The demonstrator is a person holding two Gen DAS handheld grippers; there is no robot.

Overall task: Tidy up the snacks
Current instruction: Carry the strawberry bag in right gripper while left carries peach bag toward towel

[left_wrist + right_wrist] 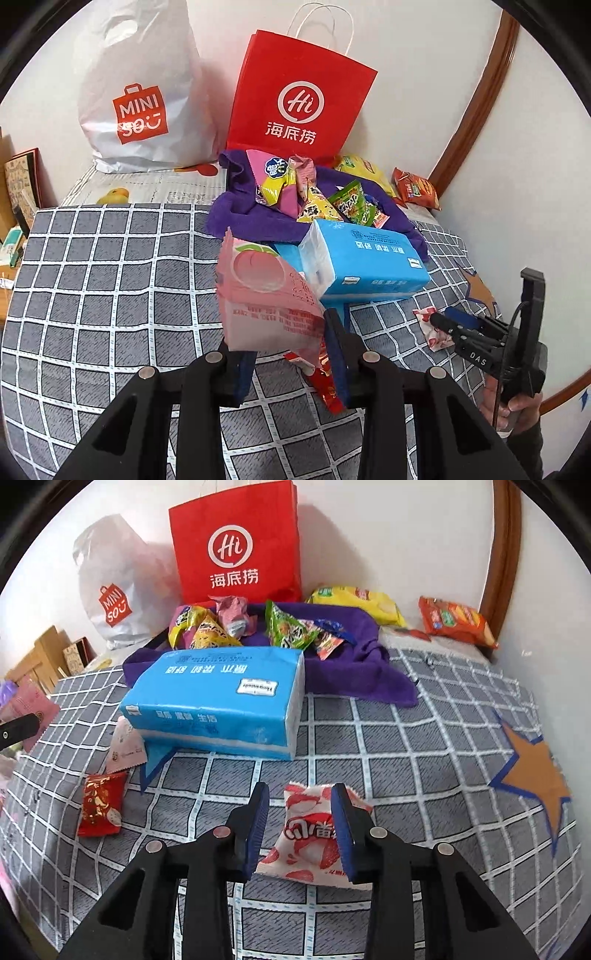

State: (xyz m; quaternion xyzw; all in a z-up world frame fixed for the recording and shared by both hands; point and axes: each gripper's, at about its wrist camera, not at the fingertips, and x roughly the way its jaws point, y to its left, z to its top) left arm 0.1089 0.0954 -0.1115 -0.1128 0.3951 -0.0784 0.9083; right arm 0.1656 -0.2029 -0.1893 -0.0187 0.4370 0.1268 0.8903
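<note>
A: How will these snack packets handle?

B: They look light, soft and crinkly, and likely slippery where the film is glossy. I'd take one across its flat body, or by a sealed edge, and not squeeze hard, since whatever is inside may crush.

A: What does the left gripper (291,338) have?

B: Its jaws are closed on a pink peach packet (258,291), pinched near the packet's lower edge. The packet stands up off the checked bedcover (110,295), tilted to the left, just near of the blue tissue pack (365,258).

A: And the right gripper (300,805)?

B: Its jaws stand fairly narrow on either side of a white strawberry packet (308,834) that lies flat on the bedcover in the near middle. The right pad looks to touch the packet's edge. The left pad has a gap beside it, so I'd not call it a grip yet.

A: Where are the rest?

B: Most are heaped on the purple cloth (354,672) beyond the tissue pack, in front of the red paper bag (236,542). A small red packet (99,805) lies near left.
</note>
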